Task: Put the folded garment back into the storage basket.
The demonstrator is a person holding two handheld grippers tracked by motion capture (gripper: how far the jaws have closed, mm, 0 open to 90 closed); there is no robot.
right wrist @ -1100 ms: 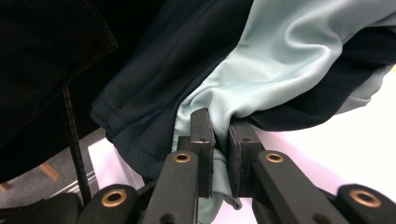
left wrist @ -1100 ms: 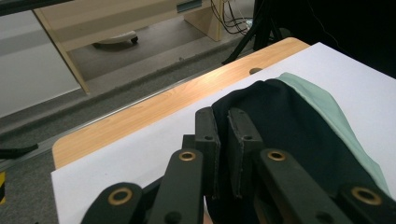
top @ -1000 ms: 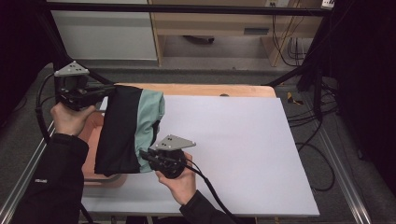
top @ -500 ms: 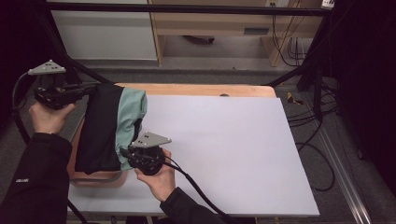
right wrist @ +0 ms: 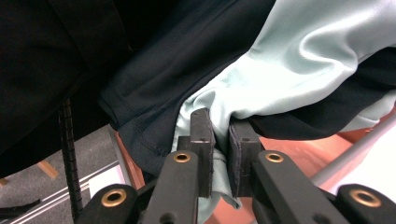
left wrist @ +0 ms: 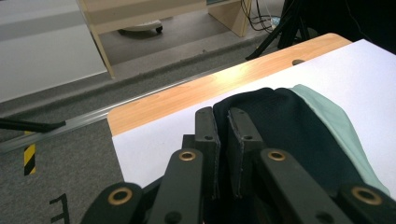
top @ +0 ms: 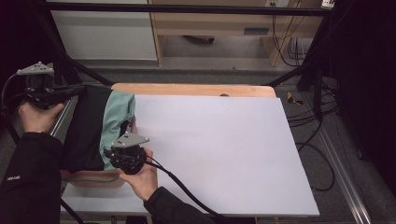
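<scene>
Mid-carry right now: I've got the black and mint jersey point(top: 100, 128) pinched in both claws, hanging off the left edge of the desk point(top: 210, 149). My left claw point(left wrist: 223, 140) is clamped tight on a black fold at the far corner, out past the desk's left rim, and my right claw point(right wrist: 219, 154) is clamped on the mint panel at the near corner, just above the orange stool point(top: 88, 178) beside the desk. My guess for the next move: lower it evenly, keeping both corners taut so it doesn't bunch up.
</scene>
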